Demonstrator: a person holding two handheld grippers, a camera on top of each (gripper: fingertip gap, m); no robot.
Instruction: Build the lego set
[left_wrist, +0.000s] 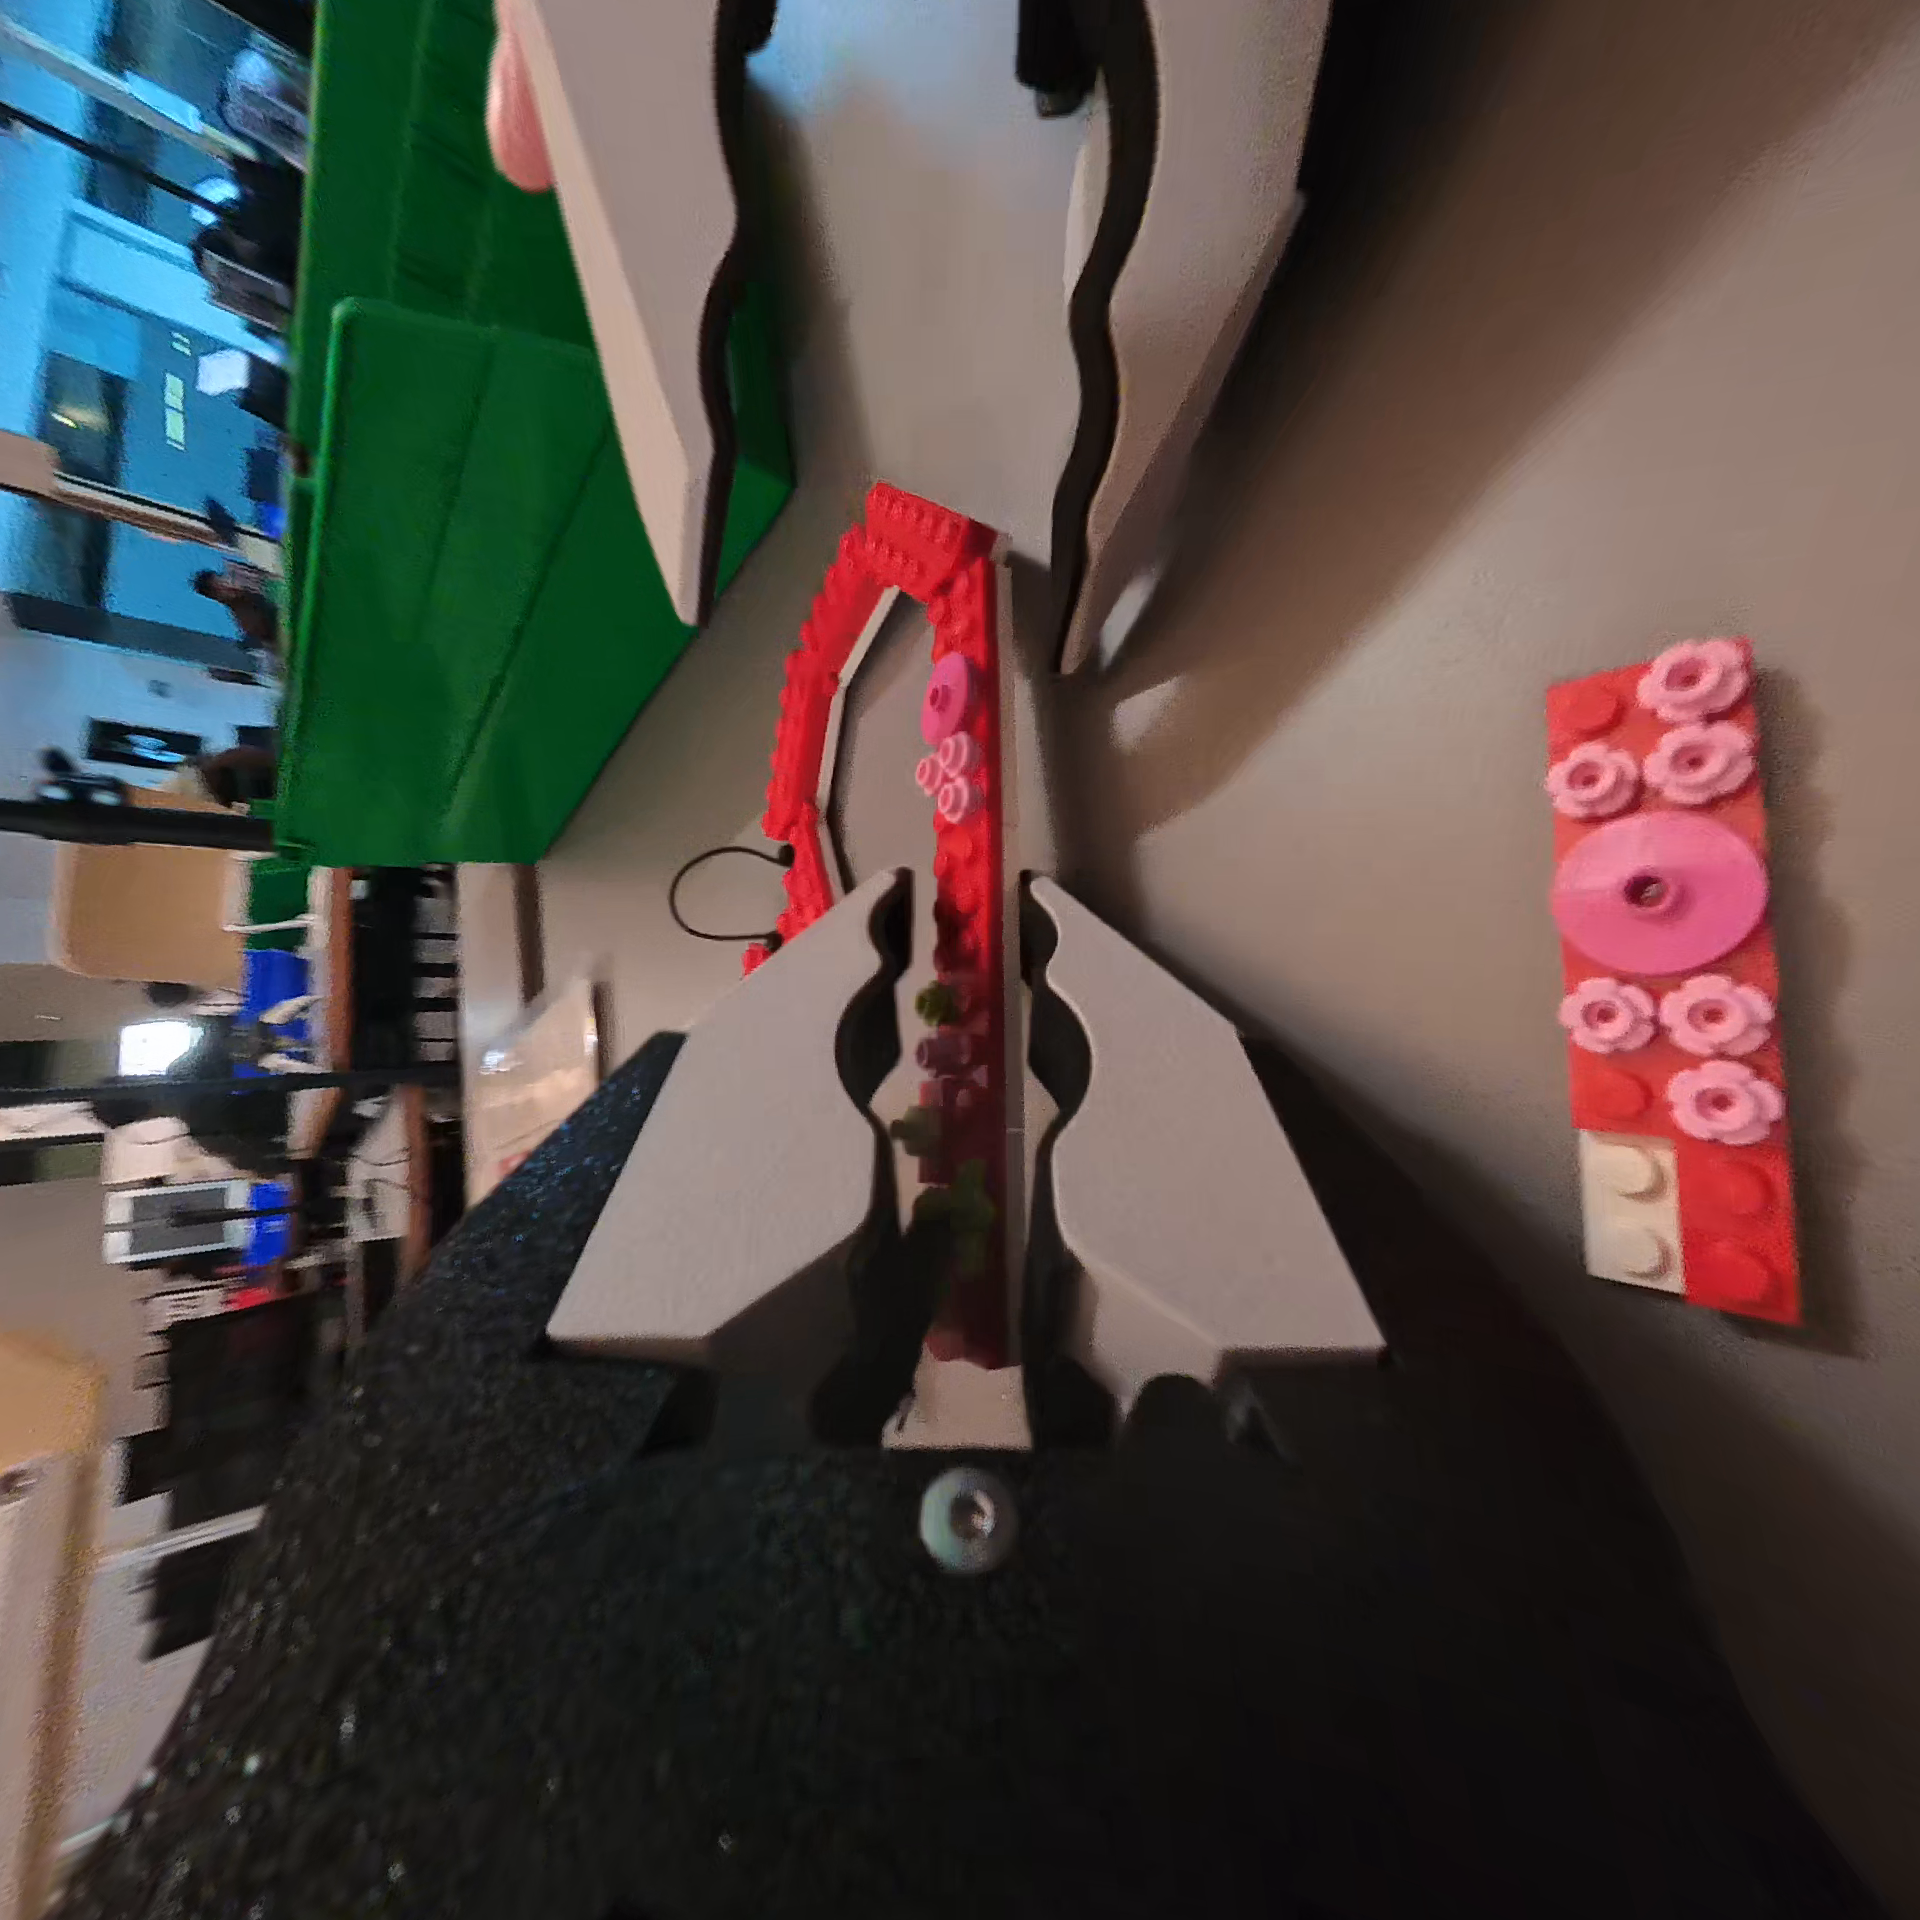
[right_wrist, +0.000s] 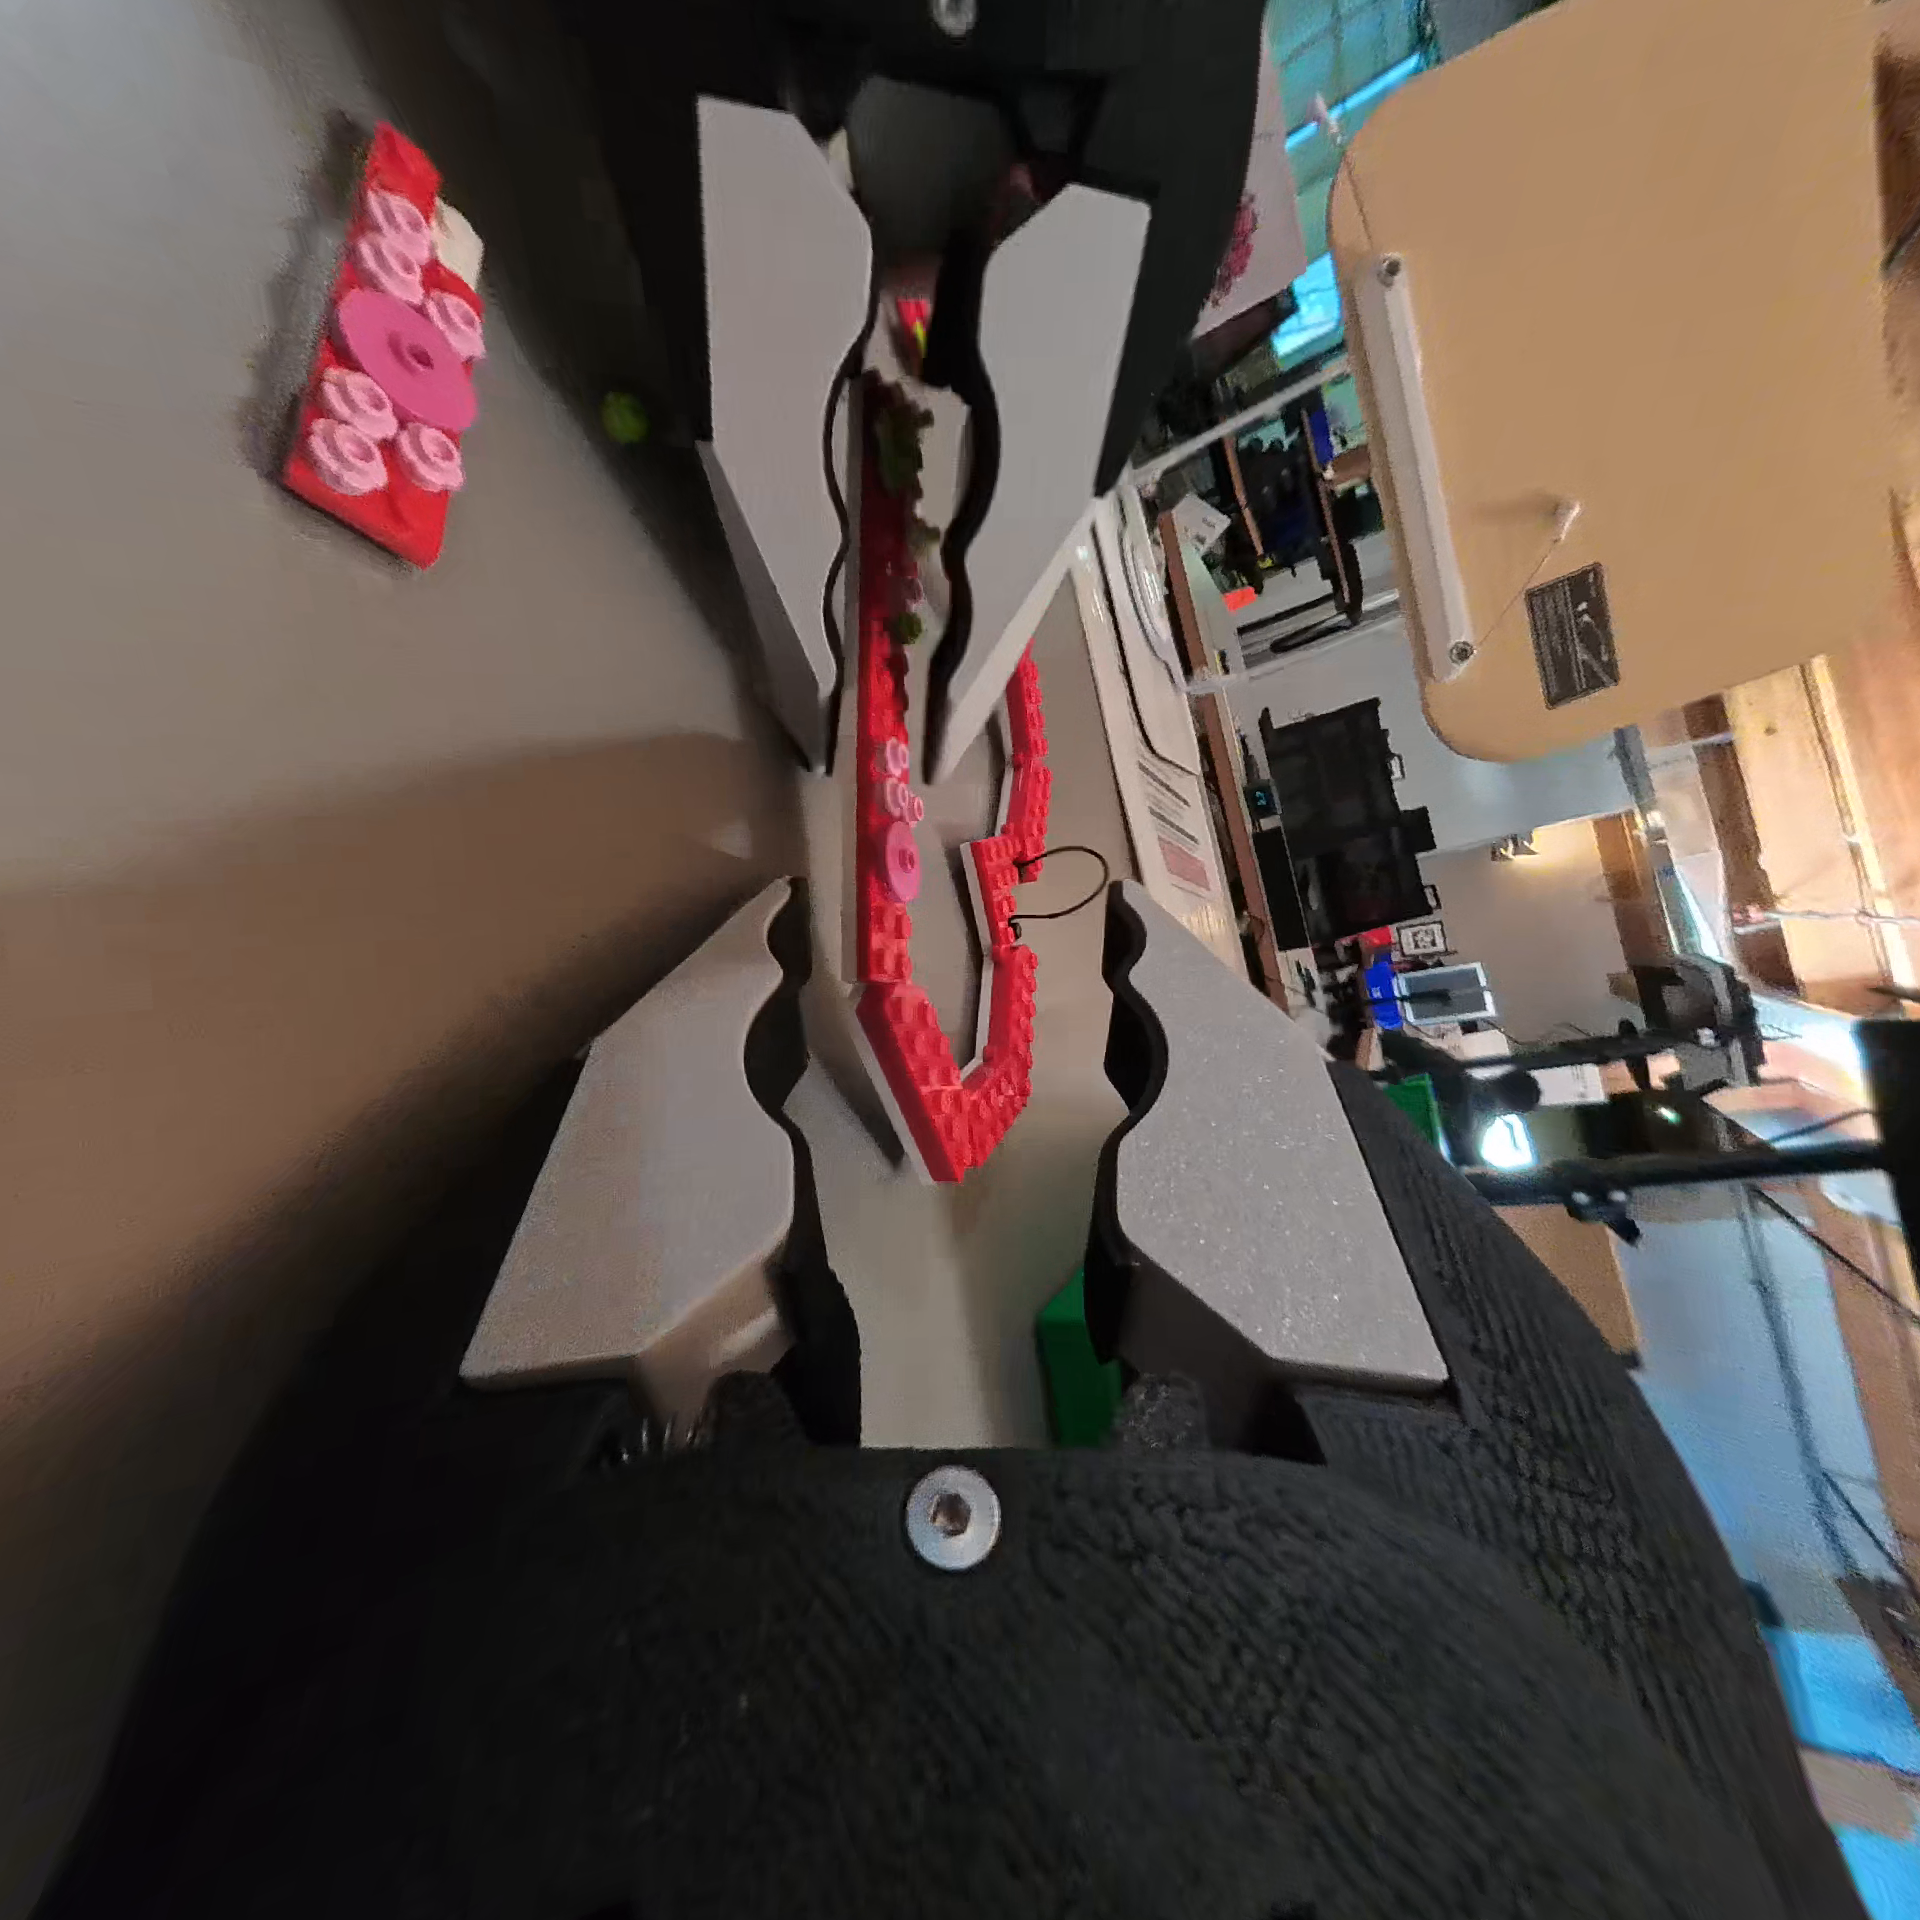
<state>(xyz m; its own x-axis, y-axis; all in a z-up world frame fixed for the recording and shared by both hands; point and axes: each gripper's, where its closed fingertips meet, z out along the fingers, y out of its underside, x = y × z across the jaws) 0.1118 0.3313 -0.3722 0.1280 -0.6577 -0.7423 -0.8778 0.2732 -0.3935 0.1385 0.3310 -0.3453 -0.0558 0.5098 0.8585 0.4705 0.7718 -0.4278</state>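
Observation:
A red Lego frame (left_wrist: 971, 634), a ring of plates with white undersides, carries a pink disc, pink flowers and small green pieces. My left gripper (left_wrist: 961, 894) is shut on one side strip of it. In the right wrist view the frame's pointed end (right_wrist: 935, 1081) lies between the spread fingers of my right gripper (right_wrist: 951, 894), which is open and not touching it. The right gripper also shows in the left wrist view (left_wrist: 883, 639), facing the frame's far end. The left gripper shows in the right wrist view (right_wrist: 878, 758). A thin black loop (right_wrist: 1070, 883) hangs on the frame.
A separate red plate with pink flowers, a pink disc and a white brick (left_wrist: 1673, 977) lies on the grey table (left_wrist: 1351, 416), also in the right wrist view (right_wrist: 384, 353). A green bin (left_wrist: 447, 582) stands beside the frame. A small lime piece (right_wrist: 623, 416) lies loose. A beige chair (right_wrist: 1621, 364) stands off the table.

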